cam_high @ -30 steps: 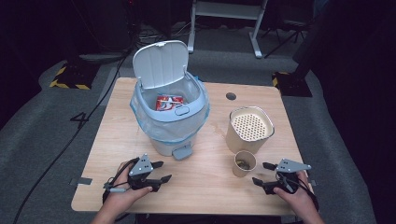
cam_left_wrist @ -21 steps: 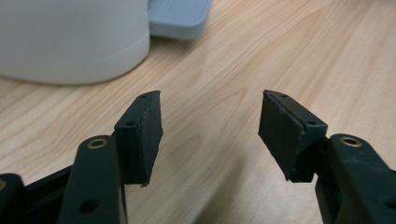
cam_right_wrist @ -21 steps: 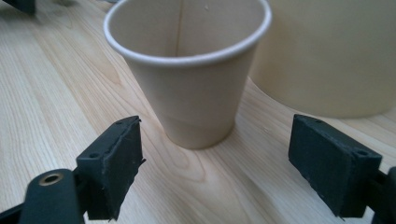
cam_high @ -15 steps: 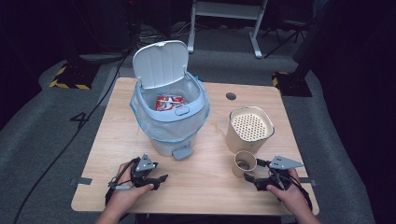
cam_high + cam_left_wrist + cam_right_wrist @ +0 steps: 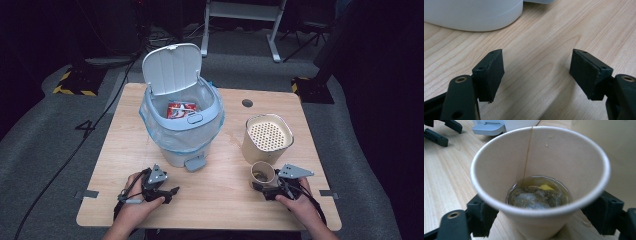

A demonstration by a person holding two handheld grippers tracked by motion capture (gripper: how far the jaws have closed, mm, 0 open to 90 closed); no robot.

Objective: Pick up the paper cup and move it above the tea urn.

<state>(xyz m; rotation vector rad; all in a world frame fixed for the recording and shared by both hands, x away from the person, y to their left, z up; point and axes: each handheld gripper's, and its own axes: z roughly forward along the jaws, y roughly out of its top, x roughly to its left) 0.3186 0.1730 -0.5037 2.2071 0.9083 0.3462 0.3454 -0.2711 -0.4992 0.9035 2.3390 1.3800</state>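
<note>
A paper cup (image 5: 262, 172) with brown liquid and a tea bag (image 5: 537, 195) stands near the table's front right. My right gripper (image 5: 261, 186) has just been closing with the cup between its jaws, and its pads (image 5: 482, 216) sit against the cup's lower wall, partly hidden under the rim. My left gripper (image 5: 171, 193) lies at the front left, held by a hand. Its jaws have just been opening and stand wide (image 5: 536, 72) over bare wood with nothing between them.
A pale blue pedal bin (image 5: 180, 135) with a raised lid (image 5: 170, 67) and a red packet (image 5: 180, 110) inside stands mid-table, its base (image 5: 471, 12) just ahead of the left jaws. A beige container with a perforated top (image 5: 267, 137) sits right behind the cup.
The right gripper has slid left up to the paper cup, and its jaws now stand on either side of it. The left gripper's jaws have spread; that hand has stayed in place.
</note>
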